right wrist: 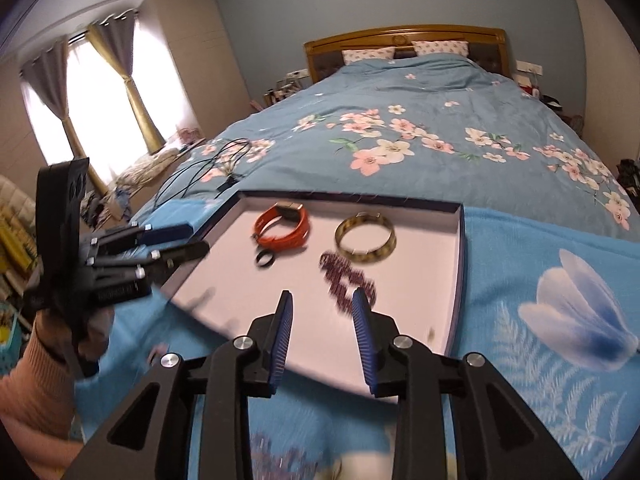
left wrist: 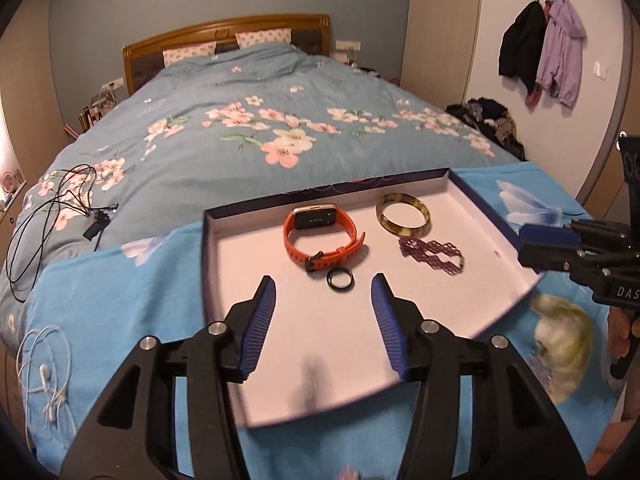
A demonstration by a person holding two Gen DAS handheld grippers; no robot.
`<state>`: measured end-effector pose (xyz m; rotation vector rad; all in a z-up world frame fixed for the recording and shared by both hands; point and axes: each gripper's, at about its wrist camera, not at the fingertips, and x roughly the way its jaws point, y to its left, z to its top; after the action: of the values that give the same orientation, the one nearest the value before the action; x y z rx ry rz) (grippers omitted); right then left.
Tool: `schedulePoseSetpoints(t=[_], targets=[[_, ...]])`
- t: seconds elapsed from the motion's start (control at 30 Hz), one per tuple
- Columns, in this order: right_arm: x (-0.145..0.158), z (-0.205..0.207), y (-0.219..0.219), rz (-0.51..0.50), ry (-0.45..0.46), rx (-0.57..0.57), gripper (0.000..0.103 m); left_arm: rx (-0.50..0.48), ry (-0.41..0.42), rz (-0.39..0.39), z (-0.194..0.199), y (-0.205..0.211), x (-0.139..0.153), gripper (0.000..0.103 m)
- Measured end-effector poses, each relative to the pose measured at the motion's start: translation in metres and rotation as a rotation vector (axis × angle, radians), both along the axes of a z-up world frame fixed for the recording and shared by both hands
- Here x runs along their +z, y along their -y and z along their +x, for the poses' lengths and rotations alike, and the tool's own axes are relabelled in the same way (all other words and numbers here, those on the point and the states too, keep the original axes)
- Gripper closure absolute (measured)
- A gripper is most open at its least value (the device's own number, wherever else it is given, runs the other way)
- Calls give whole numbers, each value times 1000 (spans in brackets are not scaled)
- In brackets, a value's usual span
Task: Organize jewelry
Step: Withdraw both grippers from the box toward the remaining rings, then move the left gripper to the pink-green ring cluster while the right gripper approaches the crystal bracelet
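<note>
Blue ribbed pads are filling the foreground of both wrist views, and both tools are standing spread with nothing between their fingers. From its own camera the left gripper (left wrist: 323, 288) is hovering over the near part of the box lid (left wrist: 224, 264), its gap lined up on the black ring (left wrist: 340, 279), which is lying on the white floor just in front of the orange watch (left wrist: 320, 236). At the same moment the right gripper (right wrist: 322, 304) is hanging above the purple beaded chain (right wrist: 344, 276), whose near end is partly hidden behind the right-hand pad.

All four pieces are lying inside the lid: watch and ring to the left, horn-coloured bangle (left wrist: 403, 214) and chain to the right. Judging by this, gathering looks finished or nearly so, and tidying their placement seems to be the step in hand. A ring this thin and flat would call for a low, narrow pinch, square to the floor.

Only the left view is showing a pale greenish blurred object (left wrist: 560, 344) on the blue cloth (left wrist: 120, 300) outside the lid, plus white earphones (left wrist: 48, 376). Only the right view is showing the window and the person's sleeved hand (right wrist: 80, 332) carrying the other tool
</note>
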<state>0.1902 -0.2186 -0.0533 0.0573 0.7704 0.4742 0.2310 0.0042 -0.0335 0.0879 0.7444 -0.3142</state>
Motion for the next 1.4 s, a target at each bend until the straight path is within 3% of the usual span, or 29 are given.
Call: schedulePoseSetpoints(t=[0.37,0.77,0.93,1.07,1.4], targets=[[-24,-67,-1,-82,-44,72,74,-15,10,-3,-76,-24,-8,51],[-41,-88,-20,-100,-54,107,74,-89,-19,22,-129,-23,-28,49],[-41,-89,-30,-102,-47,129,74,-109,-58,29,-132,-19,-39,53],[-41,-90,-31,-105,-39,124,74,-114,-85,25,-128,-16,-45,62],[-40,-90,-24,-118,-31,94,71,-93,-91,34,-120,-19,-47,63]])
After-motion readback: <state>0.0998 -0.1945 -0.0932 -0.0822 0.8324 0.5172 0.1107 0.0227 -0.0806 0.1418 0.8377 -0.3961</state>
